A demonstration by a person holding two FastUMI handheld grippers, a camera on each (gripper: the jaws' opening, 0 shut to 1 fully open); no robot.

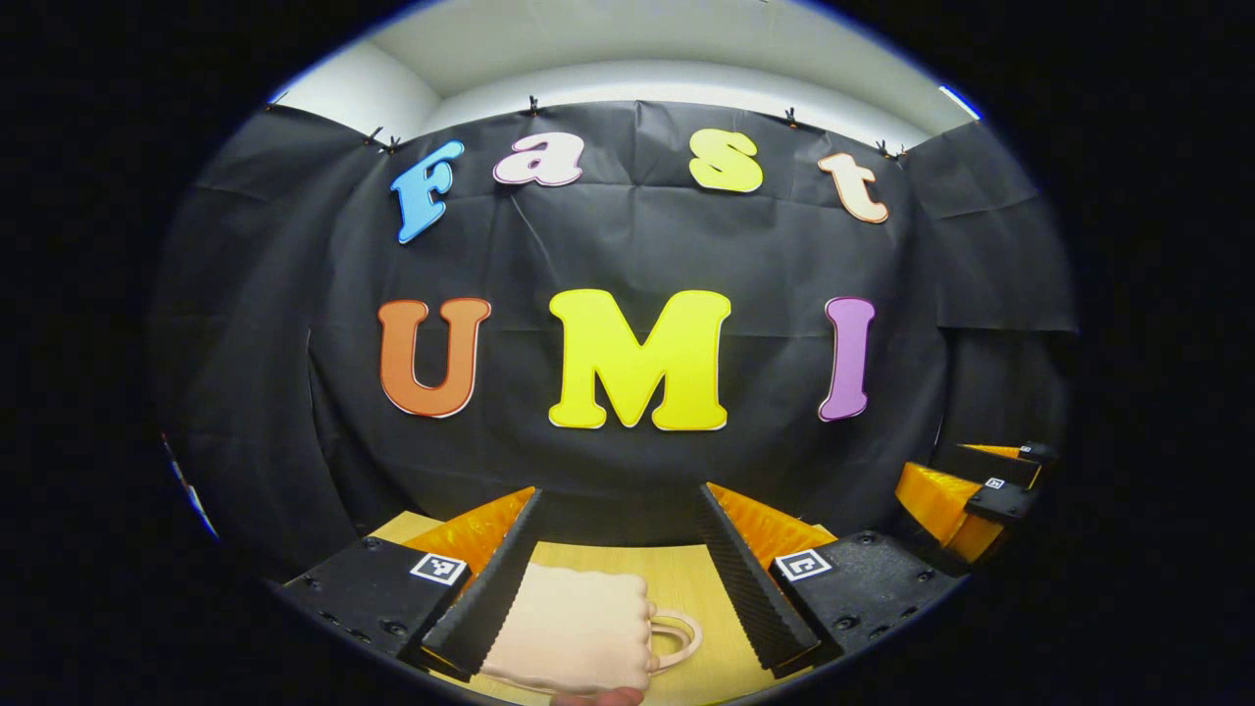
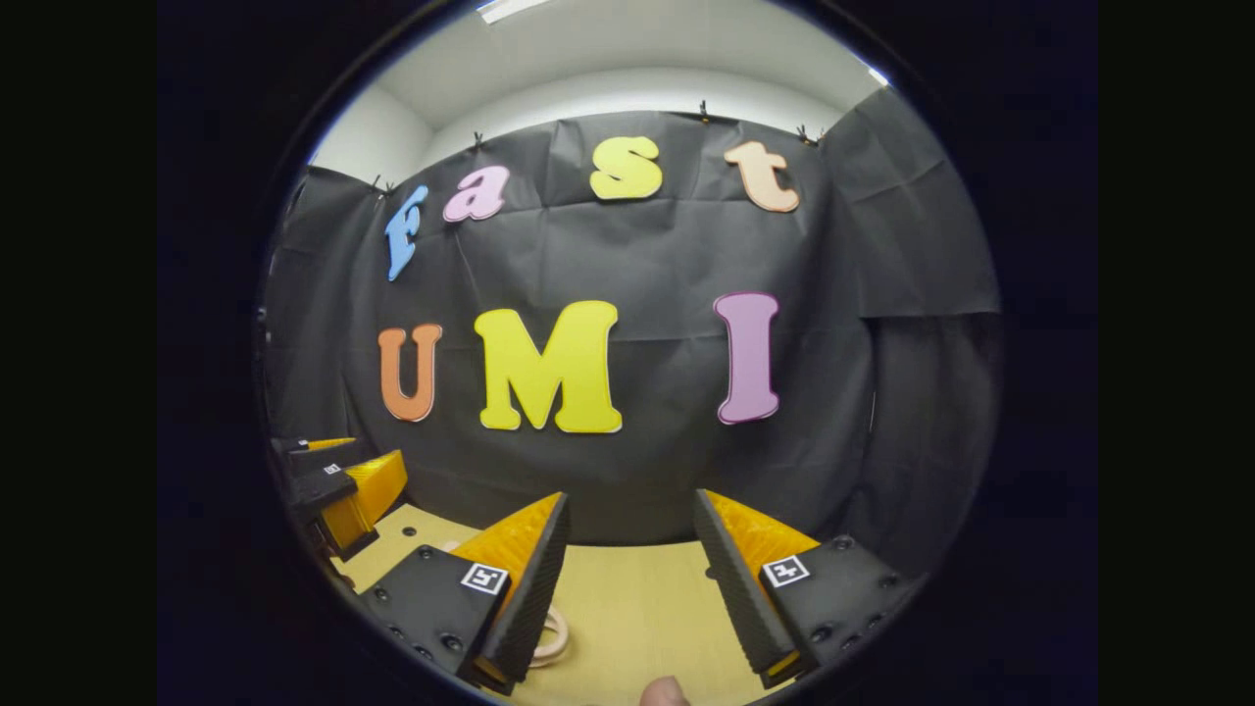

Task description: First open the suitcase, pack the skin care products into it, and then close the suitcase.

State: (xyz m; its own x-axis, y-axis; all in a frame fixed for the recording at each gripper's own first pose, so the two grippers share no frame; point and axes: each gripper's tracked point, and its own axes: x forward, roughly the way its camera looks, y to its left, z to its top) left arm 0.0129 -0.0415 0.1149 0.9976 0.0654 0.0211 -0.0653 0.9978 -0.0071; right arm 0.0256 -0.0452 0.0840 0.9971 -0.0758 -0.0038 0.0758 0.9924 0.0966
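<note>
The left gripper (image 1: 620, 574) is open above the table (image 1: 686, 588), a cream suitcase (image 1: 574, 628) lying closed below and between its fingers, handle (image 1: 677, 637) toward the right finger. The right gripper (image 2: 627, 579) is also open with nothing between its fingers; the handle (image 2: 551, 637) peeks out beside its left finger. Each gripper appears off to the side in the other's view

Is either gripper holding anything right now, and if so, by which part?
Nothing is held. The left gripper is open above the beige suitcase and grips nothing; the right gripper is open over the bare table.
</note>
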